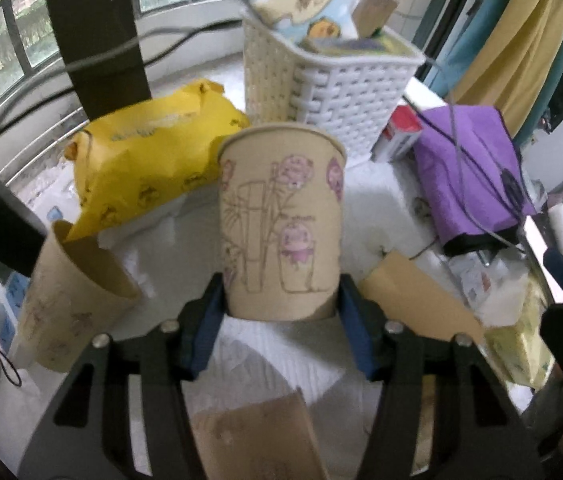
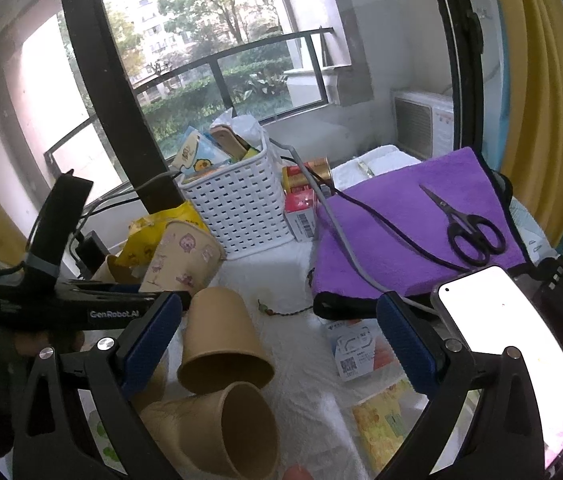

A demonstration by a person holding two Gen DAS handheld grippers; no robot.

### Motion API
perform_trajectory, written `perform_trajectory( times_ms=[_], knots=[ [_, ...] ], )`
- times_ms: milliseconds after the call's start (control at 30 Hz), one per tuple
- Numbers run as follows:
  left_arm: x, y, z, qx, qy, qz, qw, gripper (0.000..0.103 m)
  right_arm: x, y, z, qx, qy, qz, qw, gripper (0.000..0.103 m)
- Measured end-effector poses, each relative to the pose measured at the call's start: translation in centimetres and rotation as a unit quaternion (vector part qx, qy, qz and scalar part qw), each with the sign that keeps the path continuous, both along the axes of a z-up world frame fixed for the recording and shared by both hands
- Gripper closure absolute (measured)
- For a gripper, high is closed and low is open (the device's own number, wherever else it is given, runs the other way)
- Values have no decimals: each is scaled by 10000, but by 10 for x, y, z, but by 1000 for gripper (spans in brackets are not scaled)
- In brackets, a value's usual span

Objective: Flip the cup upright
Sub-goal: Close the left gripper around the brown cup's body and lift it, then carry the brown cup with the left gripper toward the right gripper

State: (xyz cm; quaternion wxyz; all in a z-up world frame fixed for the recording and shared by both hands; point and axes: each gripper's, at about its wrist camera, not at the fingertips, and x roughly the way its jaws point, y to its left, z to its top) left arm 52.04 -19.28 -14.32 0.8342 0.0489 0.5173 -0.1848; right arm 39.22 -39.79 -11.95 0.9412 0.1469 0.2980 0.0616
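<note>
I have the cup (image 1: 281, 220) upright in my left gripper (image 1: 281, 300), above the white cloth (image 1: 281, 356).

The blue pads (image 1: 205, 320) are clenched on its lower wall, rim upward, in front of the basket (image 1: 333, 92) and yellow bag (image 1: 149, 152). My right gripper (image 2: 277, 336) hangs released, jaws wide apart, over two cups lying on their sides (image 2: 221, 344). A purple towel (image 2: 405, 236) with scissors (image 2: 465, 228) lies to the right, beside a lit phone (image 2: 509, 360).
</note>
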Motion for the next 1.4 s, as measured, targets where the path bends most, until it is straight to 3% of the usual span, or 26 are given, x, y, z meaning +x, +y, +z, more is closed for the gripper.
perform_trajectory(
  times_ms=[367, 600, 833, 1400],
  knots=[
    [-68, 23, 82, -324, -722, -85, 9968, 47, -41, 8, 36, -74, -368, 8, 9993, 3],
    [-121, 47, 110, -421, -1070, -35, 9934, 47, -82, 26, 58, -144, -605, 135, 9980, 3],
    [-175, 80, 114, -509, -1220, 229, 9910, 47, -120, 50, 68, -206, -721, 315, 9967, 3],
    [-311, 150, 87, -699, -1740, 590, 9805, 47, -197, 123, 69, -377, -864, 1016, 9904, 3]
  ],
)
